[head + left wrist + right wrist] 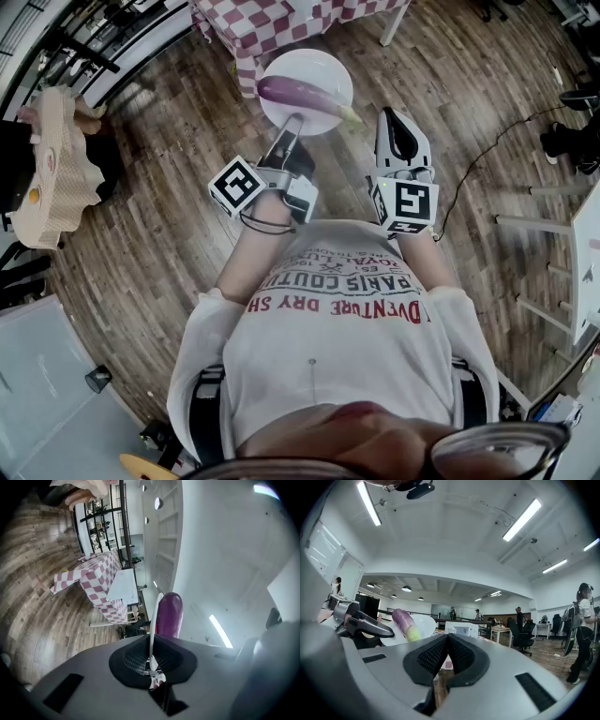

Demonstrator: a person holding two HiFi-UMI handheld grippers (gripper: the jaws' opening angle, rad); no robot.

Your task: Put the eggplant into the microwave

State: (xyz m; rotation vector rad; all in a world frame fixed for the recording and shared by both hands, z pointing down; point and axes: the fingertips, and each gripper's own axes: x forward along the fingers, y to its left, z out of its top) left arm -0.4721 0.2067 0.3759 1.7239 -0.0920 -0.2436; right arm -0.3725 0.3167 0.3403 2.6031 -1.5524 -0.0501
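Observation:
A long purple eggplant (300,94) with a green stem lies on a white plate (330,67) that I carry above the wooden floor. My left gripper (293,124) is shut on the plate's near rim. In the left gripper view the plate (155,616) shows edge-on as a thin white line between the jaws, with the eggplant (169,615) behind it. To the right of the plate my right gripper (395,120) is shut with nothing in it. The right gripper view has the eggplant (404,623) and plate (424,625) at its left. A white box-shaped appliance (461,629) stands ahead.
A table with a red-and-white checked cloth (272,23) stands just beyond the plate. A black cable (478,159) runs over the floor at the right. Dark racks (84,42) and a cloth-draped stand (52,169) are at the left. People and office chairs (520,634) are far off.

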